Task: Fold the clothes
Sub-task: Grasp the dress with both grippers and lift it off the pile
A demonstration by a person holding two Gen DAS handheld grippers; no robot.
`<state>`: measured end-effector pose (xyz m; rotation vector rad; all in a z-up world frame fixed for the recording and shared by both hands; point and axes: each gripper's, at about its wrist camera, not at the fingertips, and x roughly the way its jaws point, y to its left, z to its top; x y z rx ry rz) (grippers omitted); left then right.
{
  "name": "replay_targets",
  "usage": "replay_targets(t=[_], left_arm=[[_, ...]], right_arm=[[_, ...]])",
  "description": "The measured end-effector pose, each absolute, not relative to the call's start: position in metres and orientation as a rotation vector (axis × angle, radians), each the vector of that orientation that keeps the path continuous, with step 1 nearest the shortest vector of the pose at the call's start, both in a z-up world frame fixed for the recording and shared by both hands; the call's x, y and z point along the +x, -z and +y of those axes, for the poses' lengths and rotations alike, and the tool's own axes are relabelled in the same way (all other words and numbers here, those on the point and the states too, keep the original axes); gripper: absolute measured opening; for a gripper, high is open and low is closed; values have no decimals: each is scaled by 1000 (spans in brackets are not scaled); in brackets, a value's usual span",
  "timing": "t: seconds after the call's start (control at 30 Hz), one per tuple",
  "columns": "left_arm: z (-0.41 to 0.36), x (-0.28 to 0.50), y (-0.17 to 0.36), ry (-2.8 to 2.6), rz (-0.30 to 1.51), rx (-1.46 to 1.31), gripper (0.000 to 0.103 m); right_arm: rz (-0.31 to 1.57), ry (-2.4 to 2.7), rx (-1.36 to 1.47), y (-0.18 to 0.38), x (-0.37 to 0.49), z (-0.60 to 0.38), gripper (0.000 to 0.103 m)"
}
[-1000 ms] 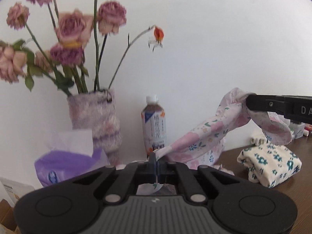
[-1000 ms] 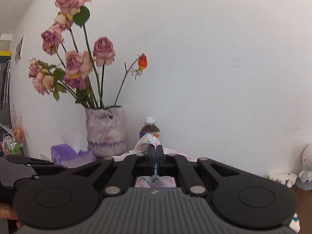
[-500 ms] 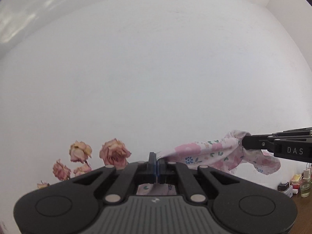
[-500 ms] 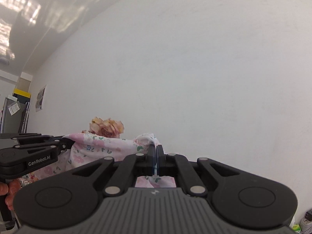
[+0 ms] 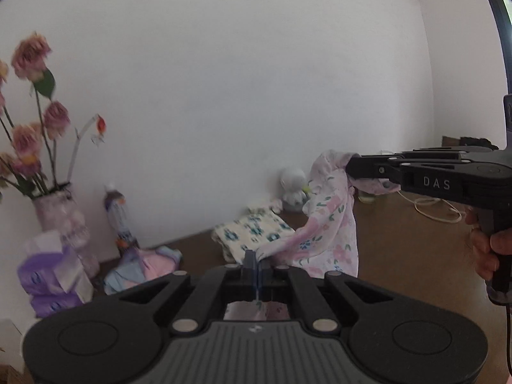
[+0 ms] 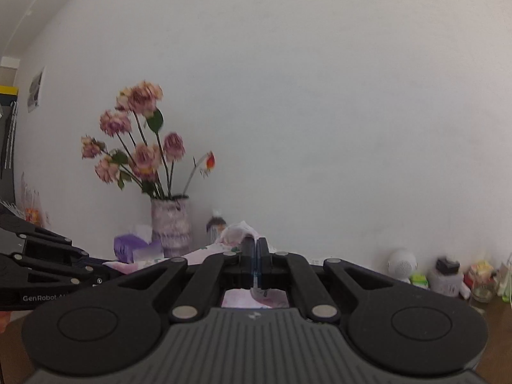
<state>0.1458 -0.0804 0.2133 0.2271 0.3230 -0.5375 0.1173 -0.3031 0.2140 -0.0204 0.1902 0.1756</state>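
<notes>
The left gripper (image 5: 257,260) is held level above the table (image 5: 400,243), its jaws clamped together on one corner of the floral garment (image 5: 329,224). The right gripper (image 5: 352,168) comes in from the right, higher up, jaws pinched on another corner of the same cloth; a hand (image 5: 486,249) grips its handle. The garment hangs in the air between the two, sagging in a loose fold with its lower edge over the table. In the right wrist view the cloth shows bunched at the closed fingertips (image 6: 246,244).

A vase (image 5: 60,220) at the back left of the table, by the wall, holds dried roses (image 5: 32,54). Just in front of it sits a purple tissue pack (image 5: 51,281) with a tissue sticking up. A bottle (image 5: 116,217) stands right of the vase.

On the table lie a pink and blue crumpled garment (image 5: 150,265) near the bottle and a folded white cloth (image 5: 256,230) with blue flowers behind the hanging garment. A white figurine (image 5: 292,185) stands by the wall, a cord (image 5: 435,206) lies further right, and small jars (image 6: 448,276) cluster at the table's back right.
</notes>
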Motion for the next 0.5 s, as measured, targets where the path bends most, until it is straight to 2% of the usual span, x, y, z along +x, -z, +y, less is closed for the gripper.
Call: replay_targets(t=[0.2, 0.3, 0.4, 0.43, 0.47, 0.5], left_arm=[[-112, 141, -143, 640, 471, 229, 1], [-128, 139, -108, 691, 545, 229, 2], [-142, 136, -77, 734, 611, 230, 14], [-144, 131, -76, 736, 616, 229, 25], [-144, 126, -76, 735, 619, 220, 32], [-140, 123, -78, 734, 615, 204, 45]], right_arm=[[390, -87, 58, -104, 93, -349, 1], [446, -63, 94, -77, 86, -366, 1], [482, -40, 104, -63, 80, -375, 1], [492, -30, 107, -60, 79, -377, 1], [503, -20, 109, -57, 79, -378, 1], [513, -10, 112, -55, 78, -380, 2]])
